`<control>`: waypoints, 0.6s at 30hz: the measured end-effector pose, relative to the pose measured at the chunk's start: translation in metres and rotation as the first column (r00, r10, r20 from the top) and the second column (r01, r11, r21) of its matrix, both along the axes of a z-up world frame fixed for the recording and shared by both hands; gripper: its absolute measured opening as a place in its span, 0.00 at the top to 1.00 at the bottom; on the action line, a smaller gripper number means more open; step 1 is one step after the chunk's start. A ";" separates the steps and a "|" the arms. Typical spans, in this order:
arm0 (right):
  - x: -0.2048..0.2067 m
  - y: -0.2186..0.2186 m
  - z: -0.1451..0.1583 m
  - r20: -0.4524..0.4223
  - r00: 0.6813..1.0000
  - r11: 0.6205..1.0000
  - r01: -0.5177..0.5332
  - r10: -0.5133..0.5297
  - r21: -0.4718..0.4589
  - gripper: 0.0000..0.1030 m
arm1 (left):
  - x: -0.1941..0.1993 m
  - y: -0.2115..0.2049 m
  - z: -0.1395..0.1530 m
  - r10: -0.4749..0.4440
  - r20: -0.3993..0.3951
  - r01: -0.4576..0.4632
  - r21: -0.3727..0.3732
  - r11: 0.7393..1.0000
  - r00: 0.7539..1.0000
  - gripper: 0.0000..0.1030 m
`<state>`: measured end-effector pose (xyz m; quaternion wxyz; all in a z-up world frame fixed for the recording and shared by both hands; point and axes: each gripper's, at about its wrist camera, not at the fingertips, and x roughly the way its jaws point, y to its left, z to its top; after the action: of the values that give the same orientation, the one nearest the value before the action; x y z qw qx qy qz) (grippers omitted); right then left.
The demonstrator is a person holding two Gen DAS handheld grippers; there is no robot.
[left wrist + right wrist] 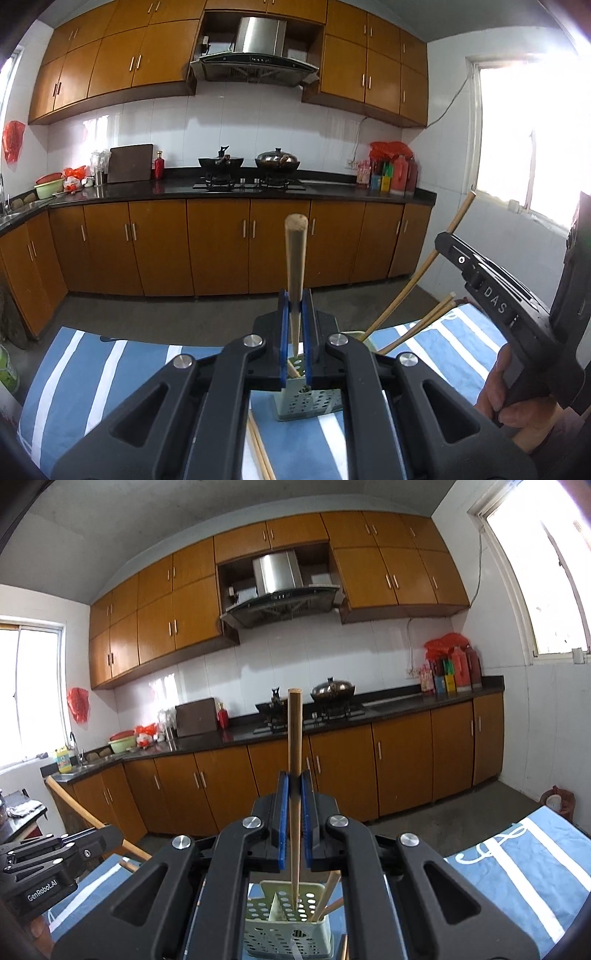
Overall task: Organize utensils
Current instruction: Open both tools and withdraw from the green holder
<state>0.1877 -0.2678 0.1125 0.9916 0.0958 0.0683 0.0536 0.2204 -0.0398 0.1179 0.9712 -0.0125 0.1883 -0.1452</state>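
My left gripper (295,306) is shut on a wooden chopstick (294,258), held upright with its thin tip pointing down into the pale green perforated utensil holder (314,400). My right gripper (294,786) is shut on another wooden chopstick (294,746), upright, its tip inside the holder (288,923). Several chopsticks (413,332) lean out of the holder to the right; two also show in the right wrist view (327,897). Loose chopsticks (260,450) lie on the cloth beside the holder. The right gripper's body (495,295) shows in the left view.
A blue and white striped cloth (92,369) covers the table. Kitchen cabinets (221,243), a counter with a stove and pots (251,166) stand behind. The left gripper's body (44,864) is at the lower left of the right view.
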 end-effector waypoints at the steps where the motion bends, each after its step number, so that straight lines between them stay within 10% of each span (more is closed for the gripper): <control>1: 0.002 0.000 -0.003 -0.009 1.000 1.000 -0.002 0.002 0.002 0.93 | 0.004 -0.001 -0.004 -0.003 -0.010 0.003 0.002 1.000 1.000 0.93; 18: -0.010 -0.009 -0.008 -0.083 0.996 0.999 -0.019 0.021 0.029 0.77 | 0.001 0.010 -0.014 0.007 -0.049 -0.009 -0.049 0.999 0.999 0.92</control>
<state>0.1779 -0.2767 0.1049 0.9859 0.1110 0.1098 0.0605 0.2212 -0.0298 0.1038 0.9663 -0.0409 0.2084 -0.1456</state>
